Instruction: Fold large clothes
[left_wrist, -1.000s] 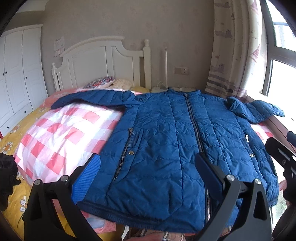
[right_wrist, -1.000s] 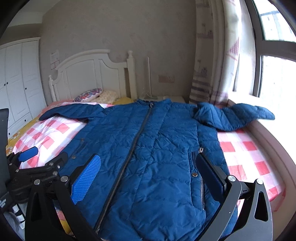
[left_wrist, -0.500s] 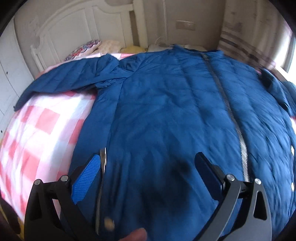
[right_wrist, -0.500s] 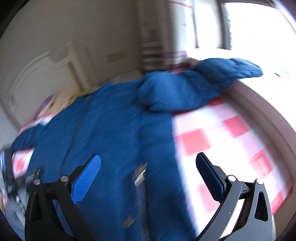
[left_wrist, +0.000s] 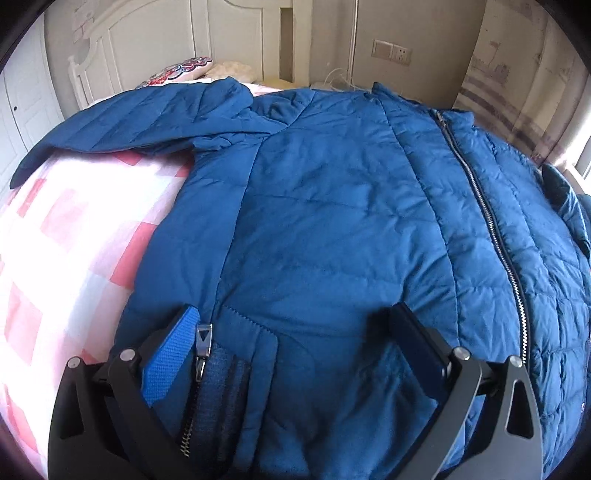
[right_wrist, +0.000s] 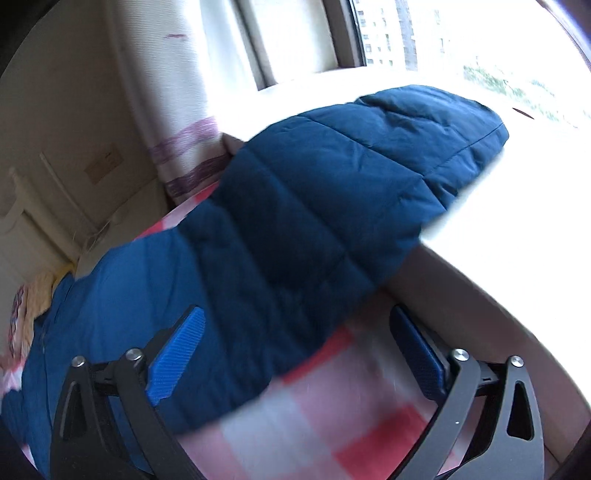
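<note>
A large blue quilted jacket lies spread front-up on the bed, zipped, with its left sleeve stretched out to the left. My left gripper is open, low over the jacket's left front by the pocket zipper. My right gripper is open and hovers just over the jacket's right sleeve, whose cuff end rests on the window sill. Neither gripper holds anything.
A pink and white checked bedspread covers the bed and also shows in the right wrist view. White headboard and pillows at the far end. A curtain and a bright window sill border the right side.
Both grippers have moved forward and down from the foot of the bed. The left one now sits over the left pocket; the right one has swung right to the sleeve by the window.
</note>
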